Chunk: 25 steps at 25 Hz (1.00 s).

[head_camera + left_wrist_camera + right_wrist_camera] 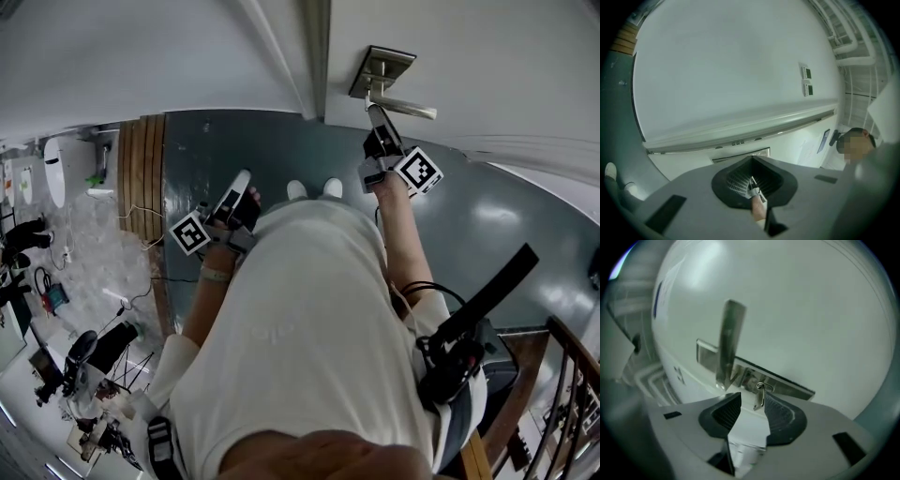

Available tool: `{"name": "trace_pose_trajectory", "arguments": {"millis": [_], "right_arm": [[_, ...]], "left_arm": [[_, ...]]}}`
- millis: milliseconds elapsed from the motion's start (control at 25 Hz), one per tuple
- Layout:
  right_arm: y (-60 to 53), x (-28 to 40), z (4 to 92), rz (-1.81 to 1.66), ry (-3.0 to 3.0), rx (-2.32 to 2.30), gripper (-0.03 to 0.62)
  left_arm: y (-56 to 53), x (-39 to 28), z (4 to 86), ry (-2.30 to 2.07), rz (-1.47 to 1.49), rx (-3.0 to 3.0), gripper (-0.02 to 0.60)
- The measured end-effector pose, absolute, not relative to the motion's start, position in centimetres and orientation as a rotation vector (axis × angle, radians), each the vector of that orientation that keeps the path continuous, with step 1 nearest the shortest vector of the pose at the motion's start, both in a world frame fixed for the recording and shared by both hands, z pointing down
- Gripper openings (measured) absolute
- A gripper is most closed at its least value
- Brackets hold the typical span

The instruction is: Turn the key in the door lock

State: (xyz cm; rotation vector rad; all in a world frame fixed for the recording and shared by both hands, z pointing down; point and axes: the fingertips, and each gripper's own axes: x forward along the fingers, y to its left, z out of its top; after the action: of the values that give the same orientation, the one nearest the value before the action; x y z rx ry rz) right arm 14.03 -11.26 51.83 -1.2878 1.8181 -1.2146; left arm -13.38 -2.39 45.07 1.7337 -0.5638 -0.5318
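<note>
The door has a metal lock plate with a lever handle. My right gripper points at the plate just under the lever. In the right gripper view the lever hangs across the plate, and a small silver key sticks out of the lock. The key stands between the parted jaws of my right gripper, close to the right pad, and no pad presses on it. My left gripper hangs low at the person's side, away from the door. It faces a white wall, and its jaws are together.
The person's white shoes stand on the dark grey floor before the door. A stair railing rises at the lower right. Cables and equipment clutter the left. In the left gripper view a wall panel and another person show.
</note>
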Motion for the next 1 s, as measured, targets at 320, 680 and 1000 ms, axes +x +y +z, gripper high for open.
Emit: {"name": "trace_pose_trajectory", "arguments": {"millis": [320, 680, 1000], "right_arm": [[-10.0, 11.9, 52.2, 0.179, 2.969, -2.275, 0.140], [-12.1, 11.6, 54.5, 0.953, 3.066, -2.540, 0.138], [-13.2, 12.3, 53.5, 0.843, 2.884, -2.663, 0.071]], "left_arm": [[-2.2, -13.8, 45.5, -0.572, -0.565, 1.709, 0.008], [-1.9, -14.5, 45.2, -0.592, -0.588, 1.698, 0.008], [-1.6, -14.8, 45.1, -0.606, -0.600, 1.694, 0.008]]}}
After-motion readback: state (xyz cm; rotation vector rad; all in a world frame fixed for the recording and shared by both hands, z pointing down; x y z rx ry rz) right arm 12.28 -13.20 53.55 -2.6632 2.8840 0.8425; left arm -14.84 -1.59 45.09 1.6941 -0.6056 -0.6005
